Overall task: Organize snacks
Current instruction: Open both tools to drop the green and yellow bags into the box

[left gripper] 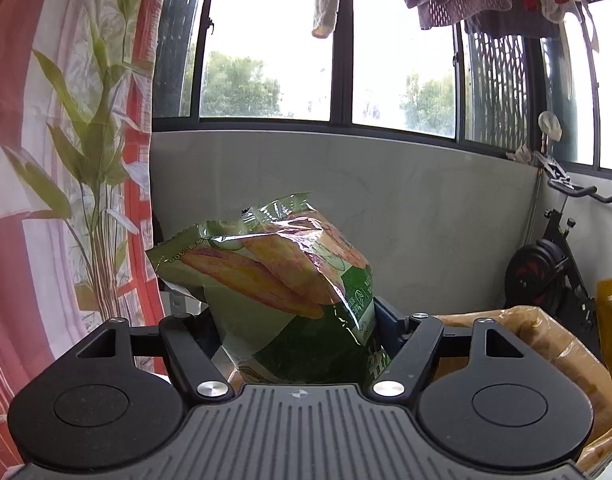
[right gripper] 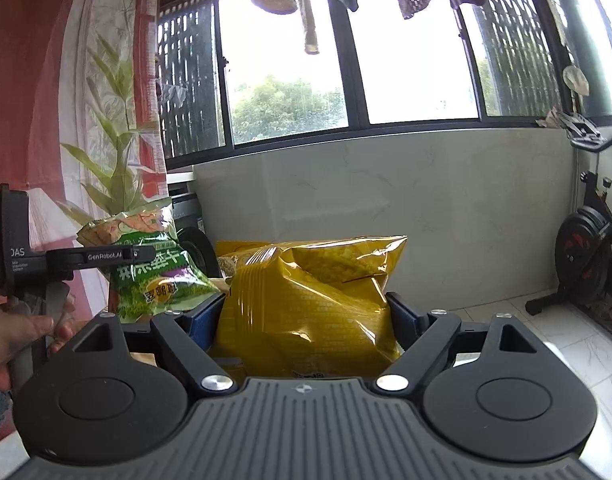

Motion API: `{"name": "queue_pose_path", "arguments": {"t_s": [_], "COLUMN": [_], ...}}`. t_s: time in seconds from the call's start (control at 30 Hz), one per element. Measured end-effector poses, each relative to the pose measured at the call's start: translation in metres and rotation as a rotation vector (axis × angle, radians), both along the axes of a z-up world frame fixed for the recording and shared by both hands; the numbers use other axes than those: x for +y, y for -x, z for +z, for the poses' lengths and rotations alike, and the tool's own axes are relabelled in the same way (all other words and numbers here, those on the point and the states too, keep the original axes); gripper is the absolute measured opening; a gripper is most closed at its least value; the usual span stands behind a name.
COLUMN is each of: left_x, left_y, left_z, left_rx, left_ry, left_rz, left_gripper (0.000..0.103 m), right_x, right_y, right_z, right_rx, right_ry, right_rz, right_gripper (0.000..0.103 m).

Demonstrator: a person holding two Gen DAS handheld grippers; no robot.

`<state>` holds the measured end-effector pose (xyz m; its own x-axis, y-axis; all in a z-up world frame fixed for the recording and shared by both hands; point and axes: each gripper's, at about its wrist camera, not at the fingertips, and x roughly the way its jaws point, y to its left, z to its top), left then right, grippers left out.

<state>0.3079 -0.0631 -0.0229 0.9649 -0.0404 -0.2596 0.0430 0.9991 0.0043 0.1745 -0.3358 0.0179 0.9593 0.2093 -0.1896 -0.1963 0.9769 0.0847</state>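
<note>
Both snack bags are lifted and neither is put away yet, so the sorting looks midway at best. On the left, the left gripper [left gripper: 296, 320] clamps the green bag [left gripper: 274, 272]. To its right, the right gripper [right gripper: 306, 316], spread wide, grasps the yellow bag [right gripper: 306, 300].

We see our left gripper [right gripper: 106, 258] as a black bar lettered "GenRobot.AI". Nearer us than that lettering, both grippers show ribbed grey bases, round black discs and silver screws.
</note>
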Motion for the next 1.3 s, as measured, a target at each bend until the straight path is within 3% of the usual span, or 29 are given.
{"name": "queue_pose_path", "arguments": {"t_s": [0.1,0.13,0.27,0.4,0.53,0.6,0.67,0.8,0.87,0.9,1.07,1.3], "left_x": [0.008,0.010,0.020,0.032,0.043,0.045,0.047,0.052,0.050,0.048,0.032,0.022], "left_y": [0.000,-0.002,0.003,0.006,0.012,0.017,0.018,0.016,0.014,0.012,-0.018,-0.066], "left_z": [-0.005,-0.006,-0.003,0.002,0.007,0.009,0.012,0.018,0.023,0.027,0.039,0.014], "left_rx": [0.030,0.040,0.039,0.046,0.037,0.022,0.024,0.042,0.028,0.017,0.057,0.304], "left_ry": [0.021,0.032,0.059,0.068,0.096,0.101,0.099,0.124,0.100,0.086,0.051,0.057], "left_rz": [0.008,-0.003,-0.013,-0.018,-0.026,-0.047,-0.047,-0.064,-0.080,-0.094,-0.134,-0.154], "left_gripper": [0.078,0.083,0.090,0.091,0.089,0.084,0.070,0.048,0.024,0.019,0.018,0.017], "right_x": [0.016,0.022,0.036,0.050,0.056,0.051,0.046,0.042,0.040,0.039,0.030,0.019], "right_y": [-0.034,-0.045,-0.087,-0.113,-0.123,-0.123,-0.123,-0.112,-0.106,-0.102,-0.093,-0.088], "right_z": [0.005,0.005,-0.002,-0.009,-0.013,-0.012,-0.011,-0.009,-0.009,-0.009,-0.009,-0.006], "right_rx": [0.002,0.010,0.119,0.226,0.275,0.290,0.306,0.288,0.275,0.271,0.269,0.259], "right_ry": [0.070,0.091,0.090,0.098,0.099,0.040,-0.002,0.002,0.015,0.015,-0.006,-0.028], "right_rz": [0.021,0.016,0.042,0.078,0.034,0.034,0.034,0.041,0.041,0.044,0.051,0.061], "right_gripper": [0.085,0.085,0.085,0.086,0.088,0.089,0.089,0.089,0.089,0.089,0.089,0.089]}}
